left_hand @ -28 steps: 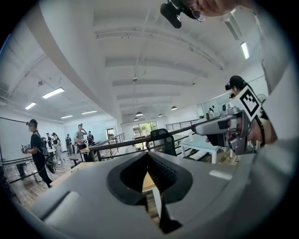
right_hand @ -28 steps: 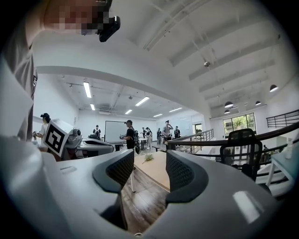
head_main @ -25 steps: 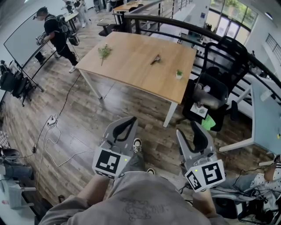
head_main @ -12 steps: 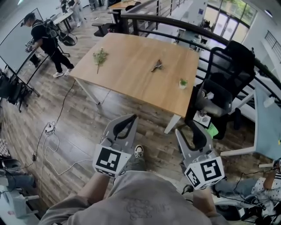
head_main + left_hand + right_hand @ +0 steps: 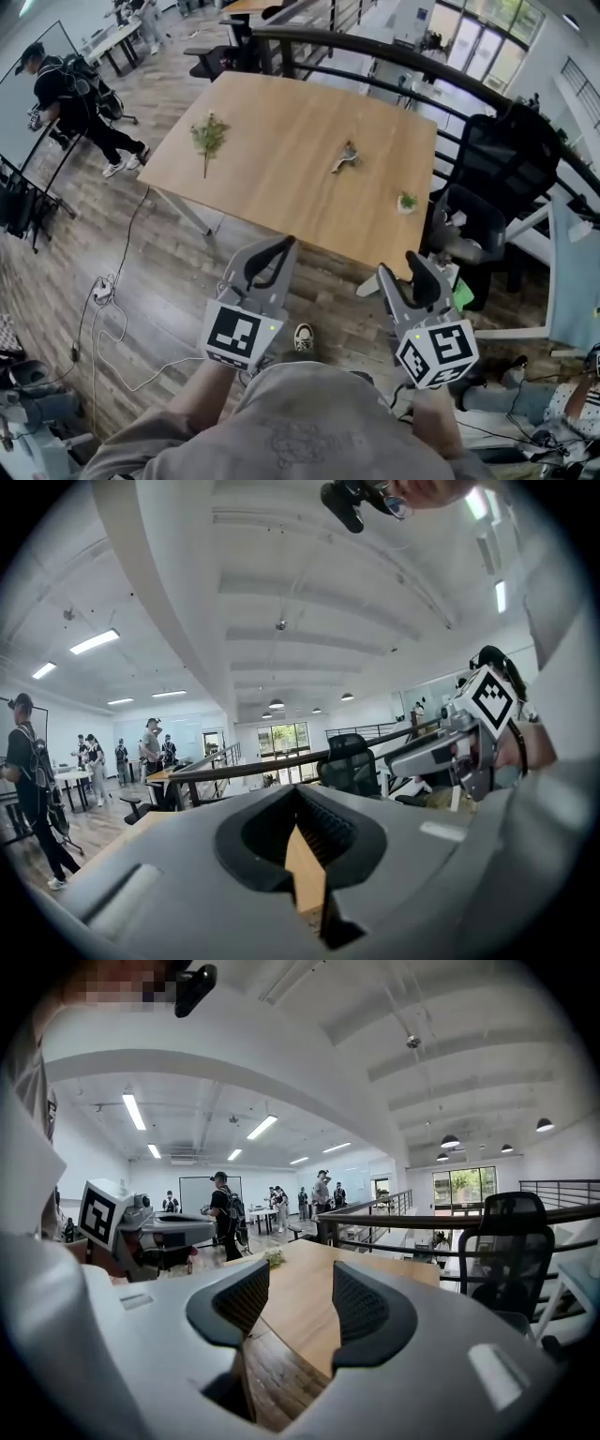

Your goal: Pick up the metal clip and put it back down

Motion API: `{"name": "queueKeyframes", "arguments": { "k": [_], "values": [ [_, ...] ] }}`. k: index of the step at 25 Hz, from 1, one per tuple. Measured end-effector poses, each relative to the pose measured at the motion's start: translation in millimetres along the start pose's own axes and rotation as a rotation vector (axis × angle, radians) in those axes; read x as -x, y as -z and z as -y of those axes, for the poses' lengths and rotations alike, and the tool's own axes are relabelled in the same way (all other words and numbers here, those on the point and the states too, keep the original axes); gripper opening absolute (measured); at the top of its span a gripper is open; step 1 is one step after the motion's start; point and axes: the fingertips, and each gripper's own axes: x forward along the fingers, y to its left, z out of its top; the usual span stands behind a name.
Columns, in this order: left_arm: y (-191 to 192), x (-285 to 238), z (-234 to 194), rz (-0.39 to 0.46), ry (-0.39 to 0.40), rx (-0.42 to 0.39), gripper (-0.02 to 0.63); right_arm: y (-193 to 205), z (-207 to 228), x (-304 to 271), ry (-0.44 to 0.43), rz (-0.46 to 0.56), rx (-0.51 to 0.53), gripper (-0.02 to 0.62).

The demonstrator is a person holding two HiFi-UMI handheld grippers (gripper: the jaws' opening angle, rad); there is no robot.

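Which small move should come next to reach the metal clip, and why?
Probably a step toward the table, carrying the right hand-held gripper forward toward the metal clip. Both grippers hang over the floor, short of the table's near edge, while the clip lies near its middle. The right jaws stand apart and empty; the left hand-held gripper is shut.

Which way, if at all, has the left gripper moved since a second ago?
Yes. The left gripper has moved forward, toward the wooden table: its tip now almost reaches the table's near edge; earlier, floor separated them.
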Motion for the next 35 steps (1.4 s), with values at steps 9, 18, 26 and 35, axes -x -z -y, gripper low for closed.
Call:
{"name": "queueKeyframes", "arguments": {
  "k": [9, 18, 26, 35],
  "values": [
    [5, -44, -69, 0.012, 0.01, 0.023, 0.002, -7, 11, -86, 0.021, -0.019, -0.036, 0.196],
    [22, -110, -99, -0.034, 0.033, 0.005, 0.002, 2, 68, -146, 0.059, -0.056, -0.103, 0.196],
    [28, -185, -130, -0.072, 0.042, -0.006, 0.002, 5, 126, -216, 0.037, -0.101, -0.196, 0.196],
    [54, -277, -165, -0.131, 0.003, 0.026, 0.002, 29, 191, -305, -0.037, -0.181, -0.424, 0.196]
  ]
}}
